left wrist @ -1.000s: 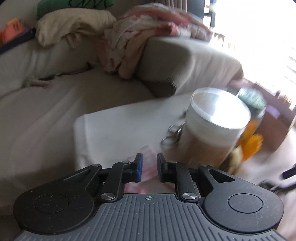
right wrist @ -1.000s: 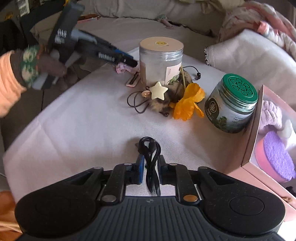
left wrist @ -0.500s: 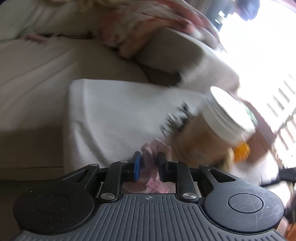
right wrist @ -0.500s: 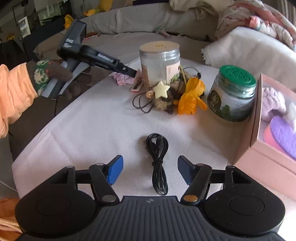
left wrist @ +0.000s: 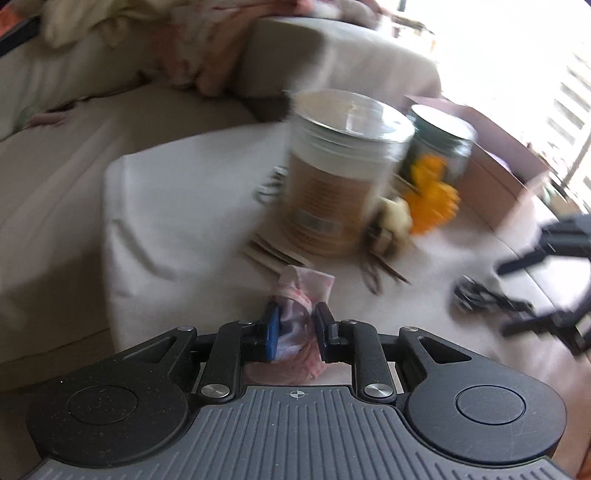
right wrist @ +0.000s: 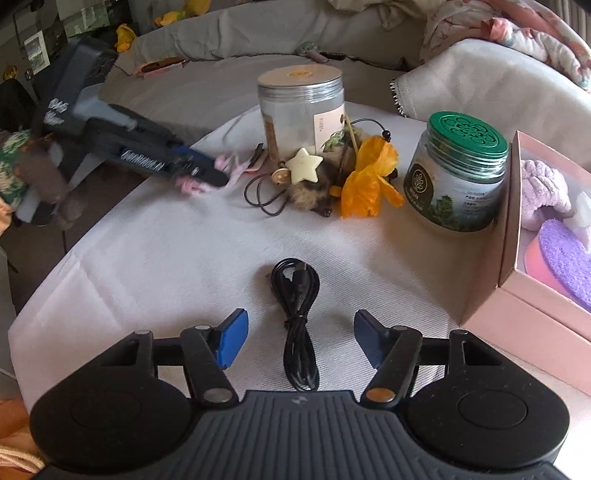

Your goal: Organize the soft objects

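My left gripper [left wrist: 296, 325] is shut on a pink scrunchie [left wrist: 301, 295] and holds it just above the white table cloth [left wrist: 177, 206], in front of the tall silver-lidded jar [left wrist: 340, 184]. From the right wrist view the left gripper [right wrist: 218, 173] shows at the left with the scrunchie [right wrist: 192, 186] in its tips. My right gripper [right wrist: 300, 332] is open and empty, its jaws on either side of a coiled black cable [right wrist: 297, 295] that lies on the cloth. The pink box [right wrist: 517, 295] at the right holds a lilac fluffy item [right wrist: 543, 188] and a purple sponge [right wrist: 565, 254].
A green-lidded jar [right wrist: 458, 170], an orange fabric flower [right wrist: 369, 181], a cream star [right wrist: 303, 166], a brown furry item [right wrist: 314, 192] and cords lie around the tall jar [right wrist: 301, 110]. A grey sofa [right wrist: 207, 81] with heaped clothes [right wrist: 517, 29] runs behind the table.
My left gripper has lifted the pink scrunchie off the cloth and pulled back from the jar. My right gripper has opened, let go of the black cable, and backed off slightly.
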A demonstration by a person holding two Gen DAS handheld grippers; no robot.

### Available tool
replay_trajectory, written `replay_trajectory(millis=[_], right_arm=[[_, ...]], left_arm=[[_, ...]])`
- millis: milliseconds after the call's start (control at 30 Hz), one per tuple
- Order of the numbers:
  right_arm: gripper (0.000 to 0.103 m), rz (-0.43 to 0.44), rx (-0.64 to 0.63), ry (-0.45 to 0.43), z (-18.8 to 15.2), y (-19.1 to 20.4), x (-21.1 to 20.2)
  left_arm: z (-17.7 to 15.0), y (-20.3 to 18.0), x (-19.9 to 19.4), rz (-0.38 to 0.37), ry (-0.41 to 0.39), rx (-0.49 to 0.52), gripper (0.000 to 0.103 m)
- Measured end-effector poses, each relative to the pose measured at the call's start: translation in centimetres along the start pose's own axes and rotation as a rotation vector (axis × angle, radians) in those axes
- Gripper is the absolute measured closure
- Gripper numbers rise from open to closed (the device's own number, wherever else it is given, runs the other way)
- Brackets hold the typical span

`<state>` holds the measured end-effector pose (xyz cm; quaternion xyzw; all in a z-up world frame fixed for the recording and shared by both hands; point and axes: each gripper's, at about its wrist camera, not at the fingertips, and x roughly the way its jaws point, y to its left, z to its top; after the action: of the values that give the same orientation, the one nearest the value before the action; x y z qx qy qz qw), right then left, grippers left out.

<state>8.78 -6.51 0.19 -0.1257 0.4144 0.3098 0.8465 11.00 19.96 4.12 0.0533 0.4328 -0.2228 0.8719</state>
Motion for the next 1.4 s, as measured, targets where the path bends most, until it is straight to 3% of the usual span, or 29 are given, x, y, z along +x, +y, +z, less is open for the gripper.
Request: replay_trajectory(millis=[100, 267, 333, 467, 567, 667, 767, 867, 1000, 1133, 1200, 1300, 1333, 1367, 1400], right_arm=[[0.038, 0.0, 0.007, 0.008, 0.0, -0.3, 0.3], [0.039, -0.013, -0.014, 0.0, -0.1, 0.0, 0.5], [0.047, -0.018, -0.019, -0.003, -0.1, 0.2, 0.5], [0.088, -0.02, -0.033, 0.01, 0.2, 0.5, 0.4], [0.089, 0.036, -0.028, 0.039, 0.8, 0.6, 0.1], [0.089, 0.085, -0.024, 0.012, 1.9, 0.7, -1.4], [0.089, 0.116, -0.024, -0.086, 4.6, 0.1, -4.9], [0.089, 0.121, -0.007, -0.2, 8.2, -1.8, -9.5], [0.089, 0.027, 0.019, -0.326, 11.5, -5.6, -15.0], [0.089, -0.105, 0.09, -0.357, 12.4, -10.5, -18.3], [0.089, -0.145, 0.148, -0.35, 12.0, -13.3, -19.0], [0.084, -0.177, 0.194, -0.319, 10.3, -16.8, -18.7], [0.078, -0.182, 0.208, -0.305, 9.6, -17.7, -18.3], [0.067, -0.193, 0.235, -0.288, 8.8, -18.6, -17.8], [0.062, -0.2, 0.264, -0.277, 8.2, -19.6, -17.3]], left_arm=[[-1.1, -0.9, -0.4, -0.027, -0.012, 0.035, 0.075], [-1.8, -2.8, -0.3, 0.054, -0.029, 0.087, 0.075], [-1.7, -3.1, -0.3, 0.077, -0.027, 0.039, 0.075], [-1.9, -3.6, -0.3, 0.121, -0.046, 0.037, 0.078], [-2.7, -3.2, -0.6, 0.14, -0.098, -0.022, 0.087], [-2.4, -2.5, -2.3, 0.148, -0.153, -0.074, 0.093], [0.5, -1.8, -5.9, 0.19, -0.253, -0.074, 0.093], [5.6, -1.9, -10.4, 0.204, -0.395, -0.063, 0.093], [12.7, -4.3, -13.0, 0.078, -0.524, -0.073, 0.093], [18.1, -9.1, -10.3, -0.164, -0.556, -0.105, 0.092], [20.0, -12.2, -7.1, -0.248, -0.524, -0.092, 0.092], [20.9, -15.9, -0.8, -0.331, -0.379, -0.147, 0.087], [20.5, -17.0, 1.3, -0.332, -0.345, -0.15, 0.087], [20.0, -18.0, 3.2, -0.317, -0.31, -0.125, 0.087], [19.5, -19.2, 5.1, -0.276, -0.255, -0.091, 0.087]])
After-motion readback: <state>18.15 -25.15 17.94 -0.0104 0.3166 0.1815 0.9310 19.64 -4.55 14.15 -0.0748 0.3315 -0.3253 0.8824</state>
